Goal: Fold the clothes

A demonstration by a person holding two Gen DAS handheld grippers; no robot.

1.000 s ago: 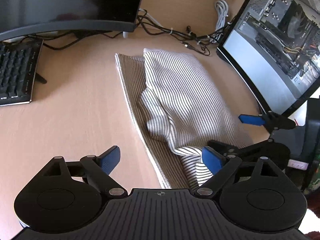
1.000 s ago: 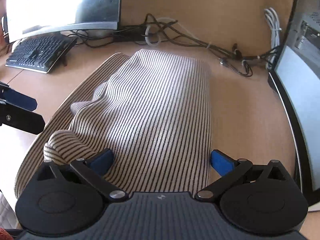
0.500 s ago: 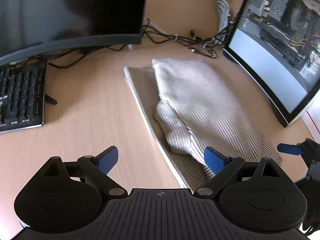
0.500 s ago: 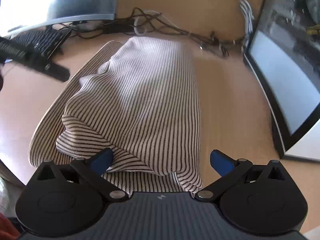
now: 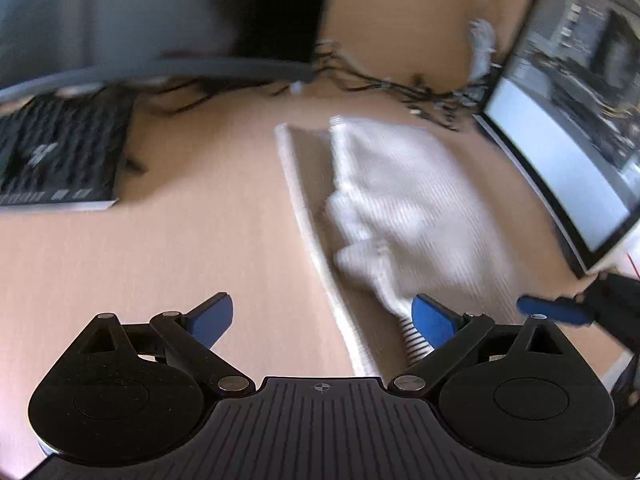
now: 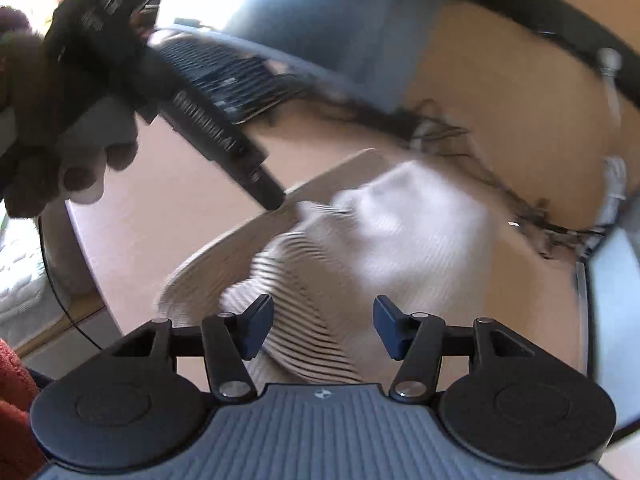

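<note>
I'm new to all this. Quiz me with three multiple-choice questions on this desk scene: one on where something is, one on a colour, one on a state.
1. Where does the keyboard lie relative to the striped garment in the left wrist view?
A. to its left
B. on top of it
C. to its right

2. What colour are the claw's fingertips?
A. red
B. blue
C. yellow

3. How is the left claw?
A. shut on the garment
B. shut on a cable
C. open, holding nothing

Answers:
1 A, the keyboard sits at the left edge.
2 B, the pads are blue.
3 C, its fingers stand wide apart, nothing between.
</note>
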